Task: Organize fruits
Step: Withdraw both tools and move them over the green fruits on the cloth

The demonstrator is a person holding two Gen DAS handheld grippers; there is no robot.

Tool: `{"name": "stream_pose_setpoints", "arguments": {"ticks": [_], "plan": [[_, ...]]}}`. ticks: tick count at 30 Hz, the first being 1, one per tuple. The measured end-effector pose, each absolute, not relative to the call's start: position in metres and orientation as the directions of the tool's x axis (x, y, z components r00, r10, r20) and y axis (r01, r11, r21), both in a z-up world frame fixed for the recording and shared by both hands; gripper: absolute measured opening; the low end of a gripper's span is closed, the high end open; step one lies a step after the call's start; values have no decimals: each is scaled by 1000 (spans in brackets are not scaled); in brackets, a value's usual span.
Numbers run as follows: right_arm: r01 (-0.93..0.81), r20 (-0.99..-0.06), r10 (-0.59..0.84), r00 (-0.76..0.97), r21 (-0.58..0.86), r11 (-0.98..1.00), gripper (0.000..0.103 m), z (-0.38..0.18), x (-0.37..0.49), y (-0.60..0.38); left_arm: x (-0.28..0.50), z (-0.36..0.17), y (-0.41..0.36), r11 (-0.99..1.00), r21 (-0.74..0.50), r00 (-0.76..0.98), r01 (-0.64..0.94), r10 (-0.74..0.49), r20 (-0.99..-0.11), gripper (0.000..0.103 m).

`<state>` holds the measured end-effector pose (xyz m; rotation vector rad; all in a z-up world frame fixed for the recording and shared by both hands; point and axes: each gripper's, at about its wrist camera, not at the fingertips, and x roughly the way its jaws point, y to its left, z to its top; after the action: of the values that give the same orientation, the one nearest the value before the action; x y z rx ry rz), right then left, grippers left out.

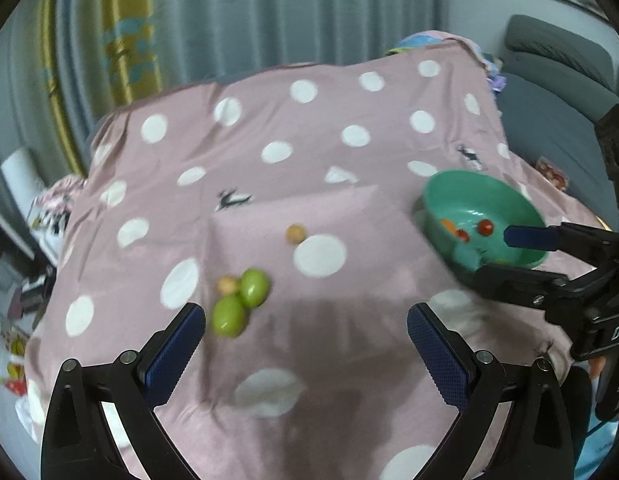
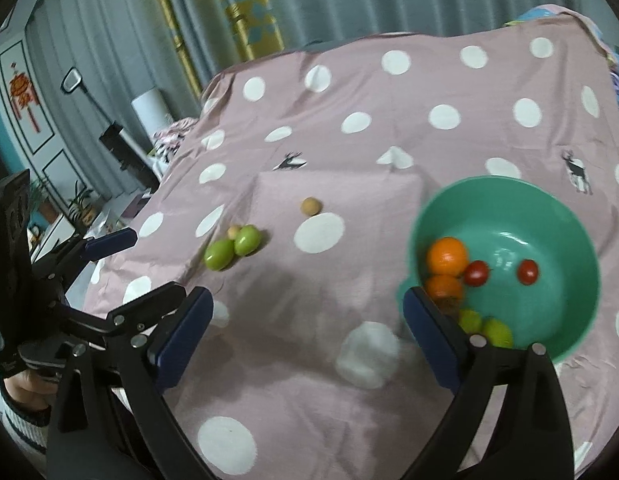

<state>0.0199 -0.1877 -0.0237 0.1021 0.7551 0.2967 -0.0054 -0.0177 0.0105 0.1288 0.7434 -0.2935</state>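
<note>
On the cloth (image 1: 349, 184) left of the bowl (image 2: 549, 216), two smooth, firm green fruits (image 1: 241, 300) touch; with both grippers (image 1: 305, 344) (image 2: 309, 332) wide open and empty, I'd pinch one across its middle.

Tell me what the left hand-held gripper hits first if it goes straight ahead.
Probably just the pink polka-dot cloth. The open left hand-held gripper holds nothing, and the green fruits lie just left of its line; depth is unclear.
</note>
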Motion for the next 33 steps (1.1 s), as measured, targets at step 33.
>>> {"name": "stream_pose_setpoints", "arguments": {"ticks": [33], "plan": [[-389,-793,365,488,177,904,95,-91,126,-103,51,-53,40,964,-45,601,262,-199,-774,101]]}}
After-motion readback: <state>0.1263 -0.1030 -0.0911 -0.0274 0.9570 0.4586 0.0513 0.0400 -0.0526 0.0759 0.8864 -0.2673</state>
